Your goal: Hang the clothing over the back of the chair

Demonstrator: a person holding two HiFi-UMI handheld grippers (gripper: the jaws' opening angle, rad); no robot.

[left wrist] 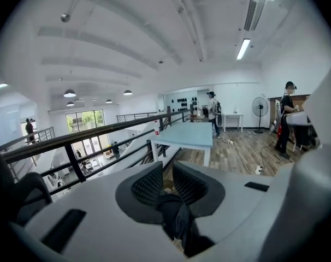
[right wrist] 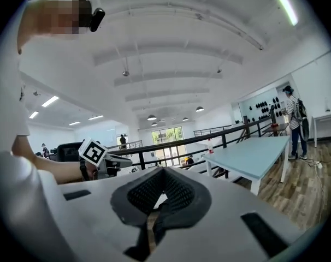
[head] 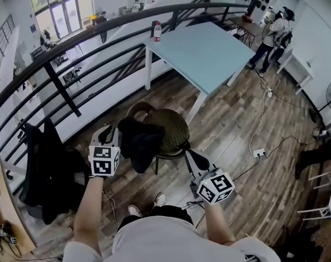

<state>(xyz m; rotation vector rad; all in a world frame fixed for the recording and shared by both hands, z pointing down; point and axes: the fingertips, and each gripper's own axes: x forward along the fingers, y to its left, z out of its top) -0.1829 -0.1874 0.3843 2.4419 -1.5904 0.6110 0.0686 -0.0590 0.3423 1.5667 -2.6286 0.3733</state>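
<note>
In the head view a chair (head: 173, 129) with a round woven seat and a curved back stands on the wooden floor just ahead of me. A dark piece of clothing (head: 139, 142) hangs at the chair's left side, bunched over the seat's left edge. My left gripper (head: 116, 130) is at its upper left corner. In the left gripper view that gripper (left wrist: 166, 182) is shut on a fold of the dark clothing (left wrist: 176, 220). My right gripper (head: 194, 158) is right of the chair, apart from the clothing. In its own view the right gripper (right wrist: 161, 174) is shut and holds nothing.
A light blue table (head: 204, 51) with a bottle (head: 157, 31) stands beyond the chair. A black railing (head: 100, 42) runs along the left and back. Dark garments (head: 45, 168) hang at the left. A cable and power strip (head: 258, 153) lie right. A person (head: 272, 34) stands far right.
</note>
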